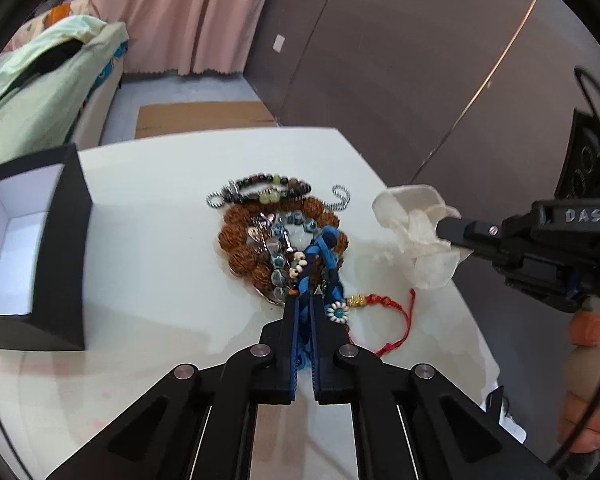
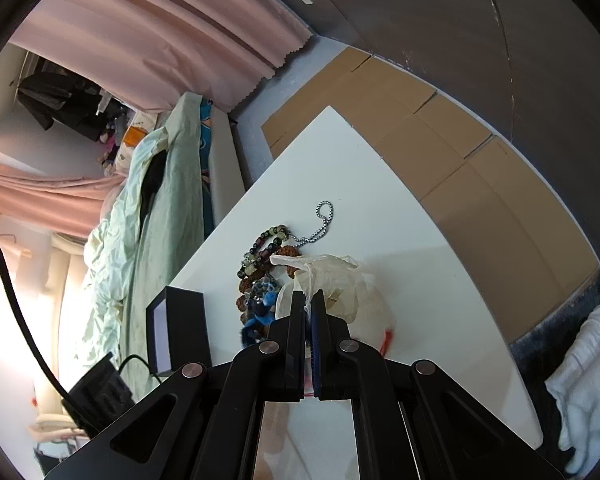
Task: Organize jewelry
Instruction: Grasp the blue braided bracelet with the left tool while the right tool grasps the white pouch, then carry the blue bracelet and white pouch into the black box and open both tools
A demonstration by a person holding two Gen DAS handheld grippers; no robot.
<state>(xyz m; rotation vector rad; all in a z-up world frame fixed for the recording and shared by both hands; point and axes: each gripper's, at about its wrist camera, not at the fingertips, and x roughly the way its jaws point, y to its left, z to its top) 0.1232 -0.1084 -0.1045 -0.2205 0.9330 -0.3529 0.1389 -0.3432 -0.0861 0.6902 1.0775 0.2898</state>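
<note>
Right now my left tongs [image 1: 305, 320] are clamped on the blue braided cord [image 1: 320, 258], which runs lengthwise between the fingers and straight ahead into the jewelry pile [image 1: 276, 236] on the white counter [image 1: 148, 216]. A small beaded flower [image 1: 337, 313] hangs just right of the tips, and a red string bracelet [image 1: 384, 312] lies beyond it. My right tongs [image 2: 308, 300] are pinched shut on a sheer white pouch [image 2: 332, 276], held up to the right of the pile and apart from the cord. The open black box [image 1: 40, 248] stands well off to the left of my left tongs, its white inside facing up. I judge the cord must lift clear of the brown bead bracelet [image 1: 240, 244] first; the left tongs are the nearer to the box.
</note>
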